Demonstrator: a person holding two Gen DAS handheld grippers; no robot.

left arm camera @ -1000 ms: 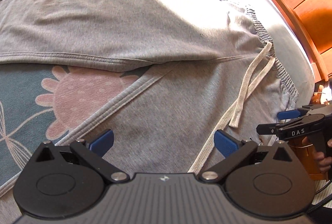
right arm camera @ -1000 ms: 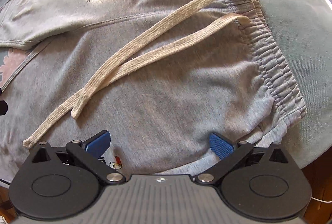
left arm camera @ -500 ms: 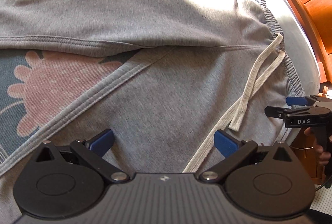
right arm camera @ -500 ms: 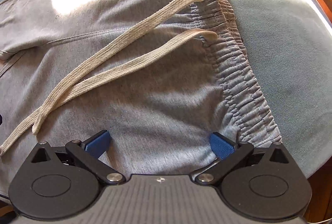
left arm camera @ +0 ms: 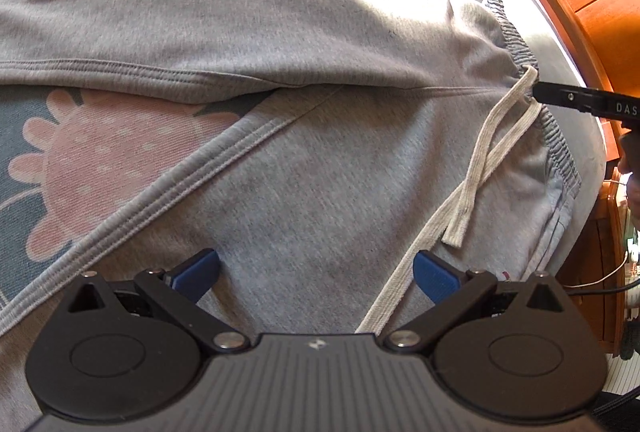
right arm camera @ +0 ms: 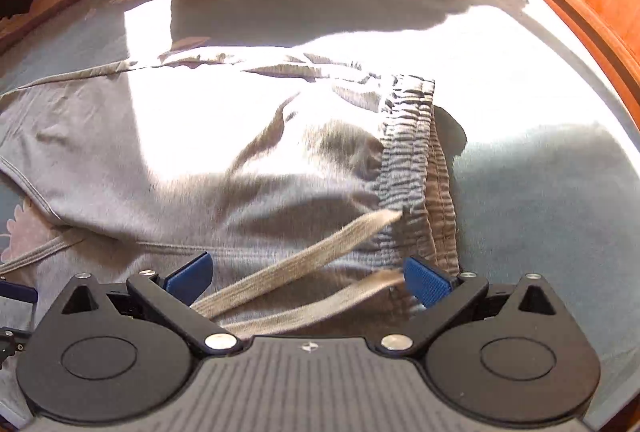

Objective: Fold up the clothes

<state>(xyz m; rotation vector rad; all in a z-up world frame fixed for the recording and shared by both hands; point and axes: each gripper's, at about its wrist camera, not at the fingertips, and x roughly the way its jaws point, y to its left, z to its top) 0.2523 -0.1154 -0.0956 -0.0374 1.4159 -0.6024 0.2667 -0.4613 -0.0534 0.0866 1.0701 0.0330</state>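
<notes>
Grey sweatpants [left arm camera: 312, 171] lie flat on the bed, legs spread in a V with stitched inseams. Elastic waistband [right arm camera: 416, 167] gathered, toward the bed's edge. Two beige drawstrings [left arm camera: 476, 167] trail from it across the front, crossing. Sunlight on upper leg.

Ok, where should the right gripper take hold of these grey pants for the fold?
Probably the gathered waistband, approached from the bare bedsheet side. Its ribbed edge is thick, slightly raised and free. The right gripper is open just short of it; keep the drawstring clear.
</notes>
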